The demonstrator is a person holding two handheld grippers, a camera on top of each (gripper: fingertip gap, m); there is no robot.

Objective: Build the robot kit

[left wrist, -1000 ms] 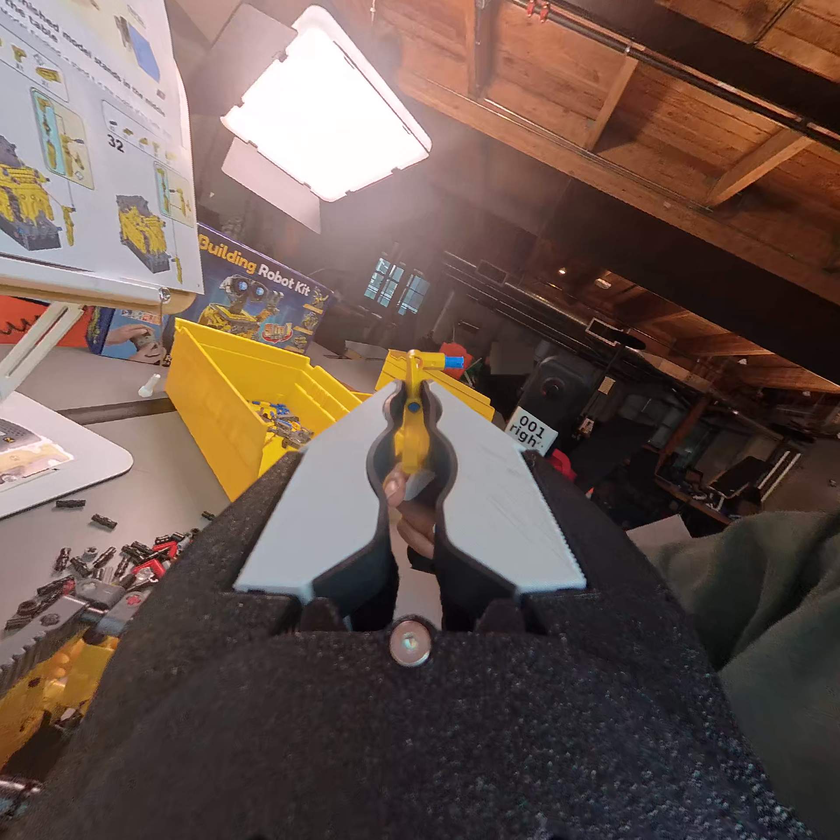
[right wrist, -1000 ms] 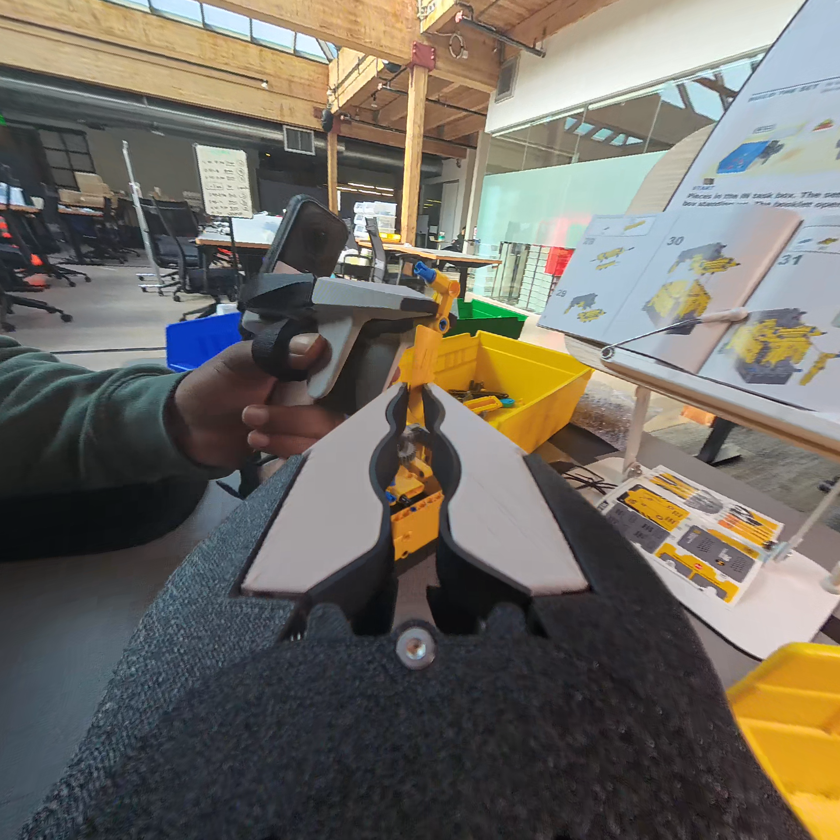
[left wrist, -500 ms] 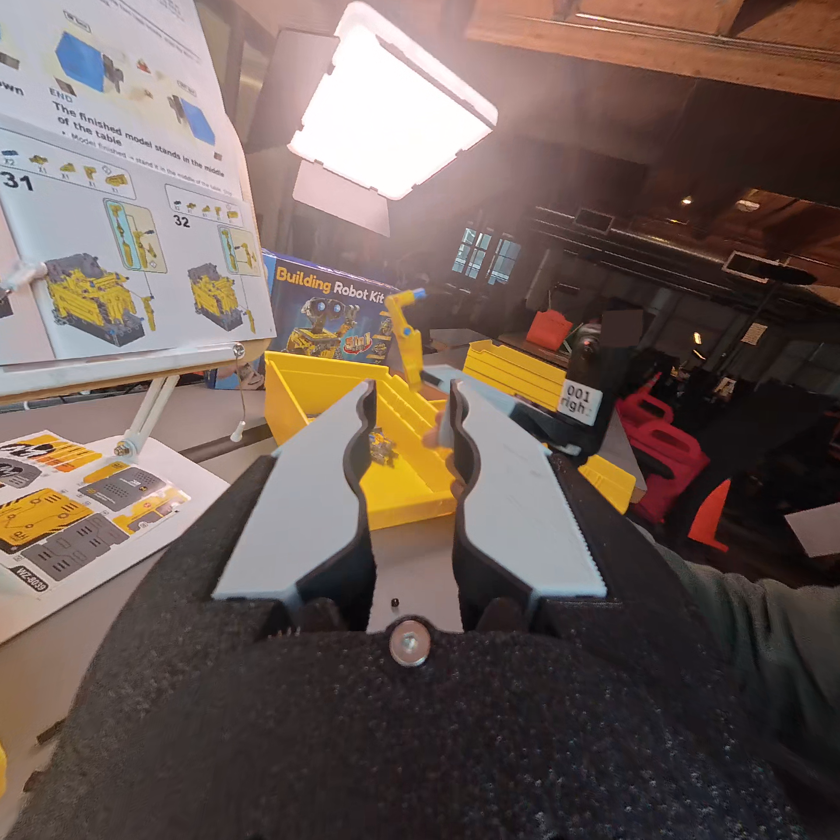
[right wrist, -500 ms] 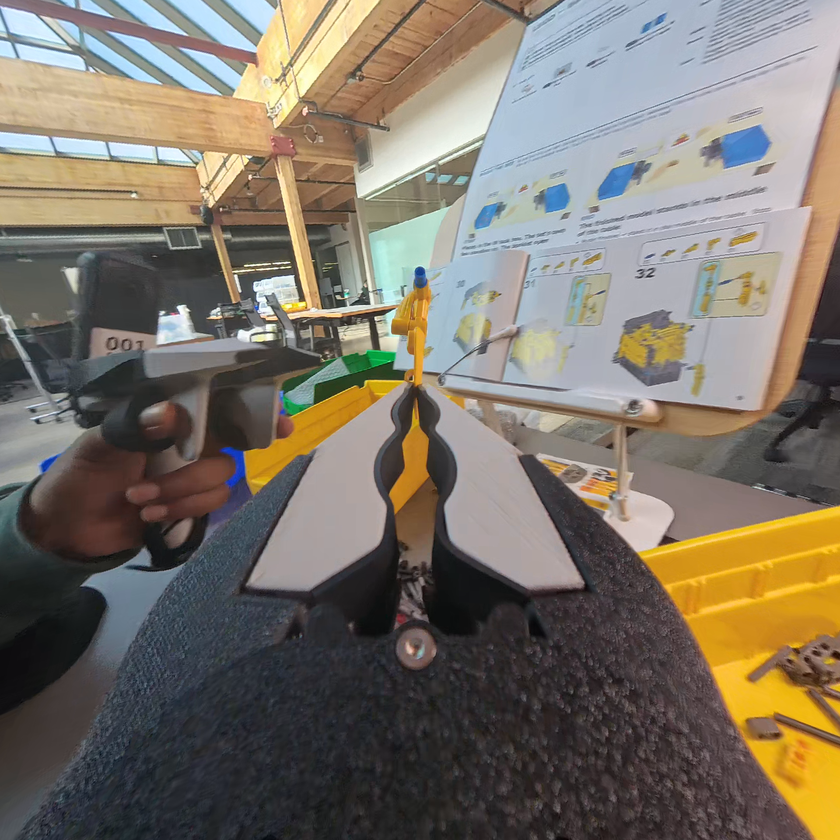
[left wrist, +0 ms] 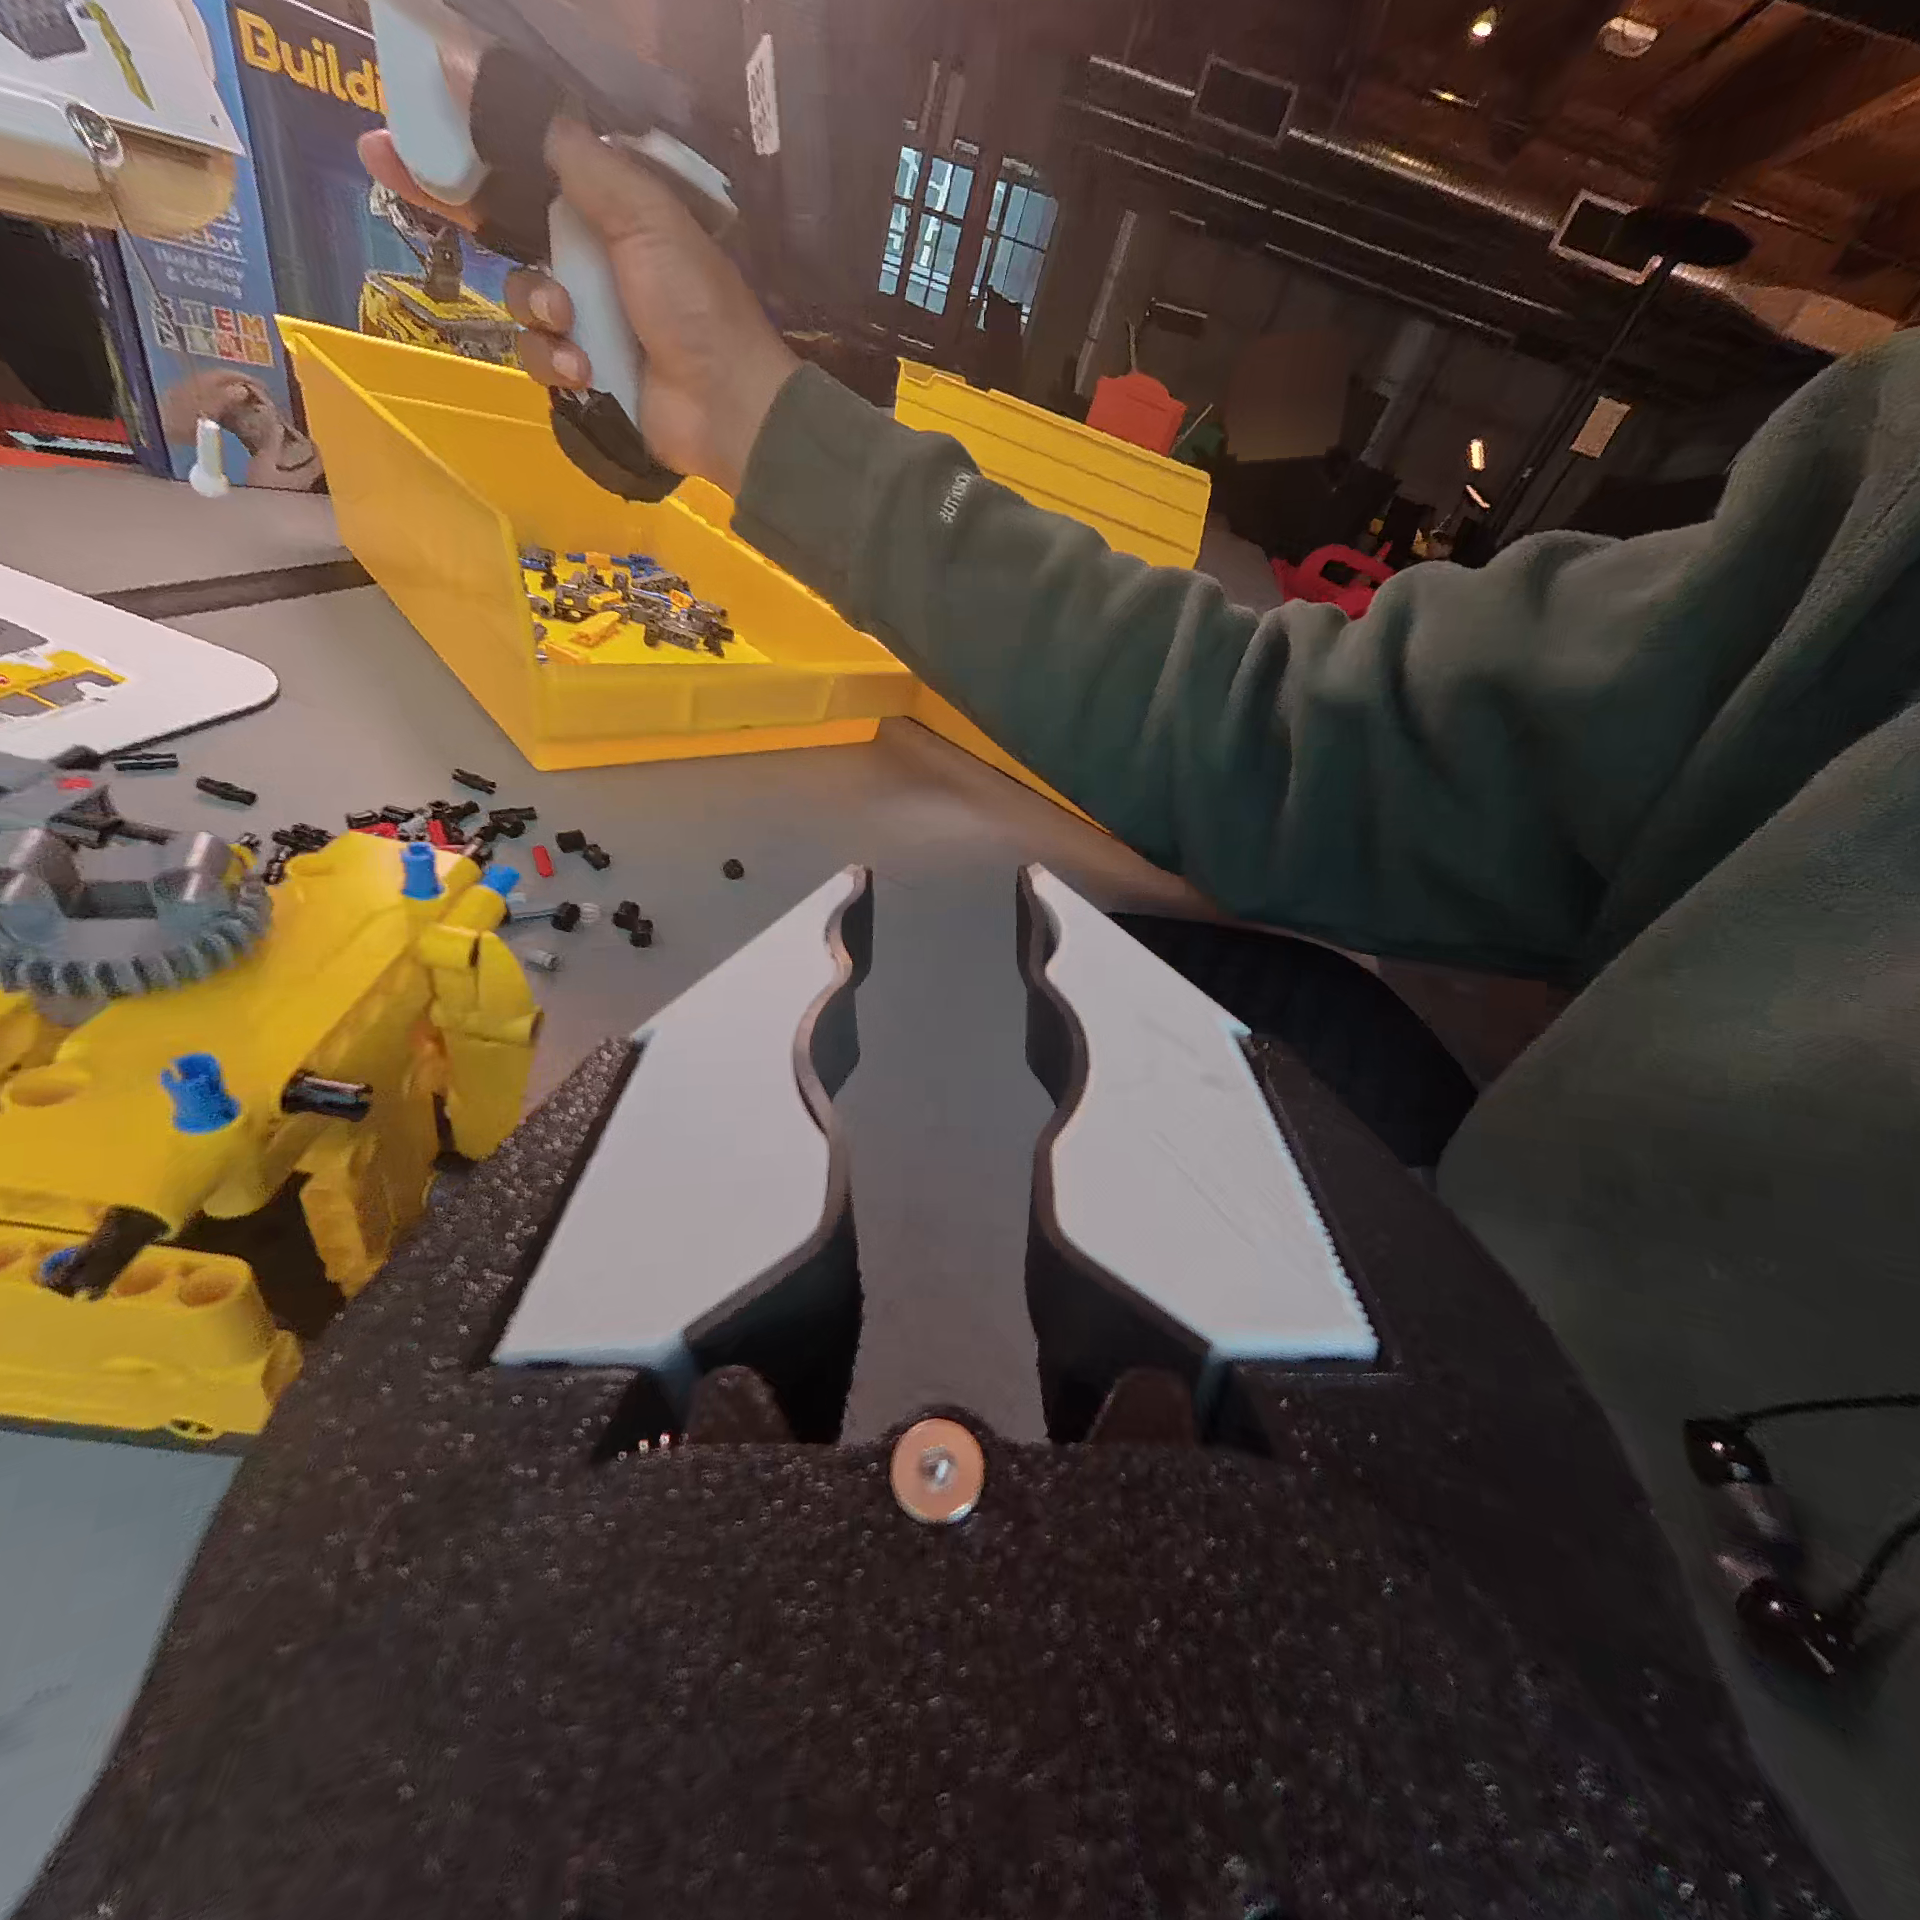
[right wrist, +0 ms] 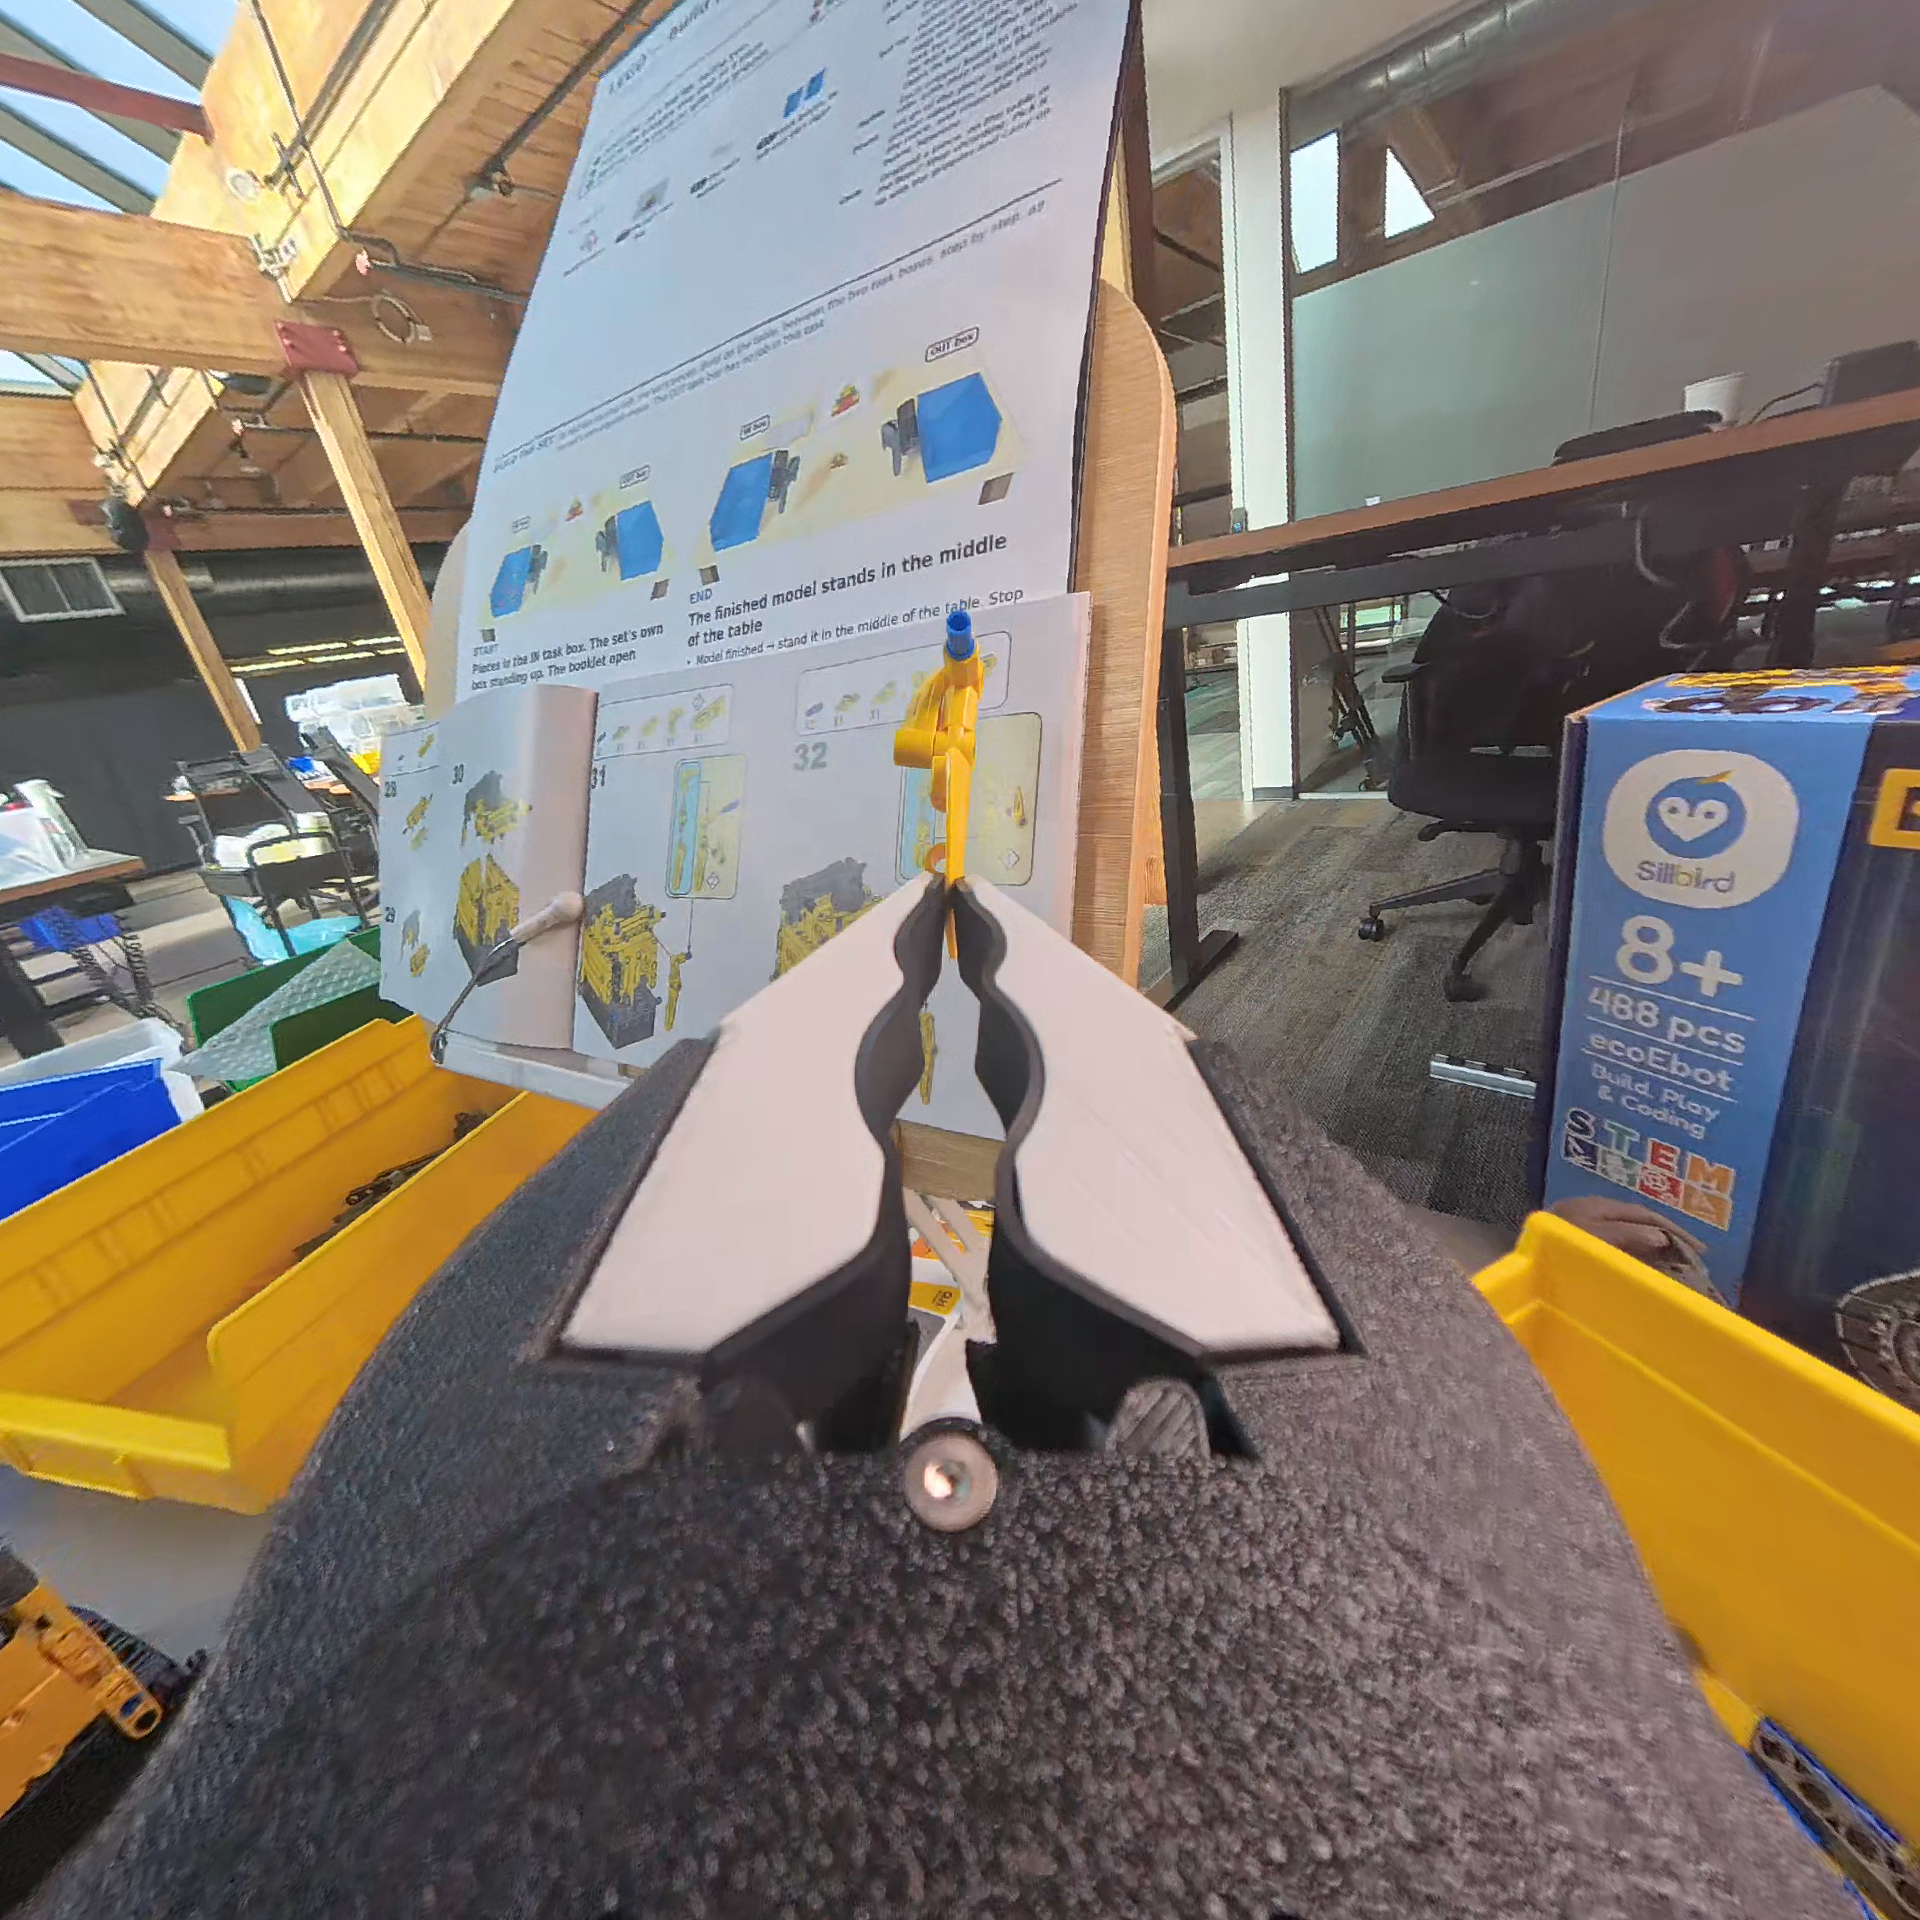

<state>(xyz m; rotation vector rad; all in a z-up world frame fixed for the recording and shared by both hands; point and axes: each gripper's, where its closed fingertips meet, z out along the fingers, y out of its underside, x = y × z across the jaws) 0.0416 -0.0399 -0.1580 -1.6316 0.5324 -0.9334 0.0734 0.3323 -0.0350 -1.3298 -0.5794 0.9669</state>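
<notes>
Pinching a slim yellow blue-tipped piece (right wrist: 943, 769), right gripper (right wrist: 948, 883); left gripper (left wrist: 940, 883) fingers apart

Timber ceiling beams (right wrist: 125, 281), frosted glass wall (right wrist: 1558, 343) — grey carpet (right wrist: 1340, 997), office chair (right wrist: 1496, 727).

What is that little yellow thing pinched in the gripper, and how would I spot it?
Find the big instruction board standing on the table, with the open booklet clipped along its foot. In front of the booklet, the right gripper is shut on a thin yellow arm piece that stands upright from its tips. Unlike the loose parts in the yellow bins, it carries a blue peg on top.
</notes>
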